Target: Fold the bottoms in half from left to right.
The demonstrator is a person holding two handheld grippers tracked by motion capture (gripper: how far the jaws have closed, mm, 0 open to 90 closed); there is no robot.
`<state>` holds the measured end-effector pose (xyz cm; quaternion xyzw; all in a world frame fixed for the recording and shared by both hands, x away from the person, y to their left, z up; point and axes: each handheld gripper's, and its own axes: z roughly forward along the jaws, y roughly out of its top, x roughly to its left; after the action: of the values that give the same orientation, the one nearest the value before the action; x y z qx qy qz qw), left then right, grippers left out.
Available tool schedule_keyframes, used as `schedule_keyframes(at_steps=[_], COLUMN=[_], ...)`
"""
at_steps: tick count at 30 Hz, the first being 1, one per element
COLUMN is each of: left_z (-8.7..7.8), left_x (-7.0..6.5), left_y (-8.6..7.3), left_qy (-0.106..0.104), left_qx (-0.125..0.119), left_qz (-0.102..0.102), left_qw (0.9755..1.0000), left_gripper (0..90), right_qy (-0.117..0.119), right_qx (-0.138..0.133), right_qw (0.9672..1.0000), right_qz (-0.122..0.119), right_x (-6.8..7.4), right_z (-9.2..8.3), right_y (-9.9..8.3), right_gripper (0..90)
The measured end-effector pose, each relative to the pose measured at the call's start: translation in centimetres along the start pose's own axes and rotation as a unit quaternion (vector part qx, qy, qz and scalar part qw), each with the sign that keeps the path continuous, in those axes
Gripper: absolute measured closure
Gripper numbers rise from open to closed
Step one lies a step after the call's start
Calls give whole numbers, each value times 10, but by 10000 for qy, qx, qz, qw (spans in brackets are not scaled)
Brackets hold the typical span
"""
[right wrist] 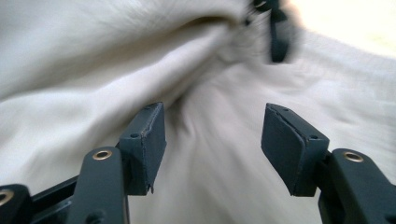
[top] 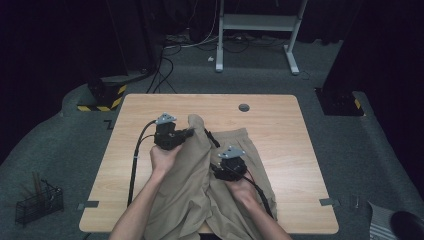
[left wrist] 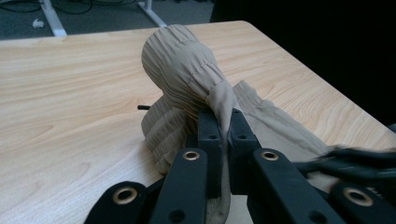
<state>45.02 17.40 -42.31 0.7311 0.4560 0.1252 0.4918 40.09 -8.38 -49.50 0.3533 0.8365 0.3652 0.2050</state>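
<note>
Dark floor and trailing cables surrounded the wooden bench (top: 280,125), where a pair of khaki trousers (top: 187,185) lay bunched across its near middle, reaching down to the edge by me. My left gripper (left wrist: 223,126) had its jaws clamped together on a gathered fold at the waistband (left wrist: 182,70), lifting the elastic part into a rounded hump above the wood. My right gripper (right wrist: 212,140) hovered over the slack cloth lower down with its jaws standing apart, nothing between the pads, the fabric just below them.

I judged the main risk to be the left hold: only a thin pinch of cloth sat between those jaws, so a hard pull could have slid it free and dropped the waistband back in a heap. The right gripper might also have closed on several layers at once, since the folds under it overlapped, and that would have dragged both legs together. A black drawstring (top: 212,138) near the waistband could have snagged on a jaw.
</note>
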Motion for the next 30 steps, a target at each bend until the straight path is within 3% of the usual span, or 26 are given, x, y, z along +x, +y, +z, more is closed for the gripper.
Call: schedule_keyframes(at_steps=[3, 6, 7, 9, 12, 14, 19, 30], left_z=[2, 6, 8, 11, 17, 21, 31, 53], left_x=[1, -1, -2, -6, -12, -16, -25, -37], left_y=[-2, -3, -3, -2, -2, -2, 1, 5], left_qy=[0, -36, -46, -68, -163, -221, -235, -366], left_qx=[-2, 26, 39, 70, 127, 186, 255, 389], left_qz=[1, -9, 12, 58, 58, 68, 127, 6], left_qw=[10000, 10000, 10000, 9999, 9998, 9996, 9993, 9986], left_gripper=[872, 872, 872, 872, 872, 872, 872, 870], right_qy=[-271, -469, -484, -414, -218, -36, -94, -179], right_qx=[79, 65, 174, 308, 393, 330, 243, 248], right_qw=[9996, 9987, 9983, 9983, 9984, 9977, 9978, 9972], right_qz=[-77, 184, 258, 281, 345, 586, 612, 685], right_x=[-18, -51, -66, -74, -76, -79, -77, -67], right_z=[-20, -34, -35, -31, -25, -23, -23, -16], right_y=[-14, -38, -49, -57, -61, -63, -65, -58], right_gripper=[388, 374, 361, 357, 354, 344, 341, 339])
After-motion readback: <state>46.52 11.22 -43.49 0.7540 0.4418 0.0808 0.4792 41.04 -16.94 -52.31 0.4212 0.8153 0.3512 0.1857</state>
